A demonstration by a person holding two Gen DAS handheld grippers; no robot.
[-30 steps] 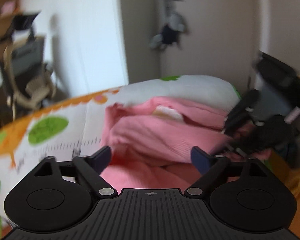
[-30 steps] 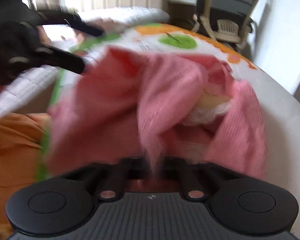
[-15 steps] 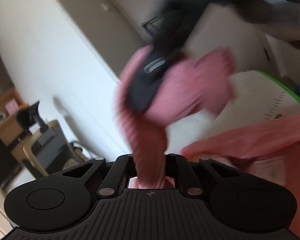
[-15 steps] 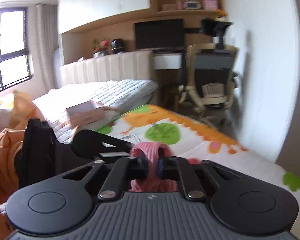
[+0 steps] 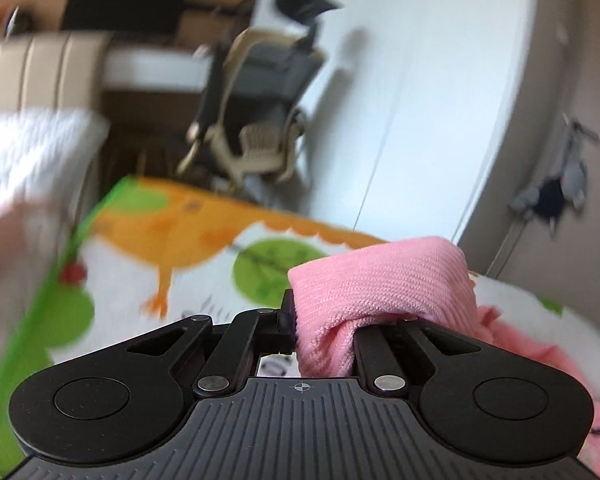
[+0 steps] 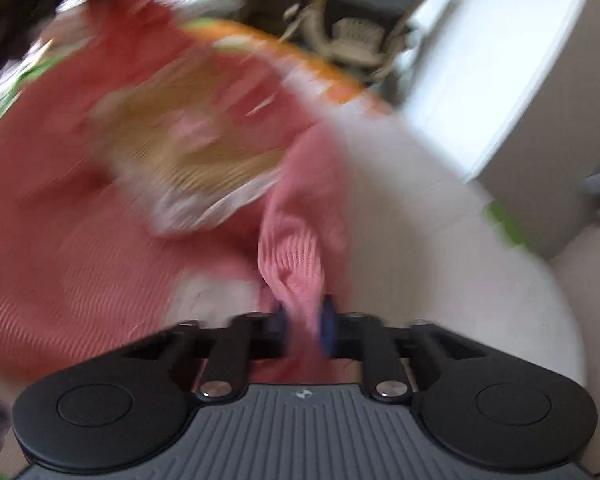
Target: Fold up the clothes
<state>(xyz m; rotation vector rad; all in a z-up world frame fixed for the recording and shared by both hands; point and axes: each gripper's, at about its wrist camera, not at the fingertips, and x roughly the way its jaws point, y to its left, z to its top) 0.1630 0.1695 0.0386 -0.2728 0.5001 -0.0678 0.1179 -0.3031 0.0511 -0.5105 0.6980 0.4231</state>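
left wrist: left gripper (image 5: 324, 324) pinches pink garment (image 5: 384, 280).

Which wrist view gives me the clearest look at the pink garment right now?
The left wrist view: the pink garment is sharp there, its ribbed knit bunched in the left gripper. The right wrist view shows more of it spread out but motion-blurred, with a fold pinched in the right gripper.

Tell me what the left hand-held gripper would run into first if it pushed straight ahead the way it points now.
Beyond the pink garment already clamped in the left hand-held gripper, the first thing ahead is probably the printed play mat. The office chair stands further back. Depth is hard to judge in this fisheye view.
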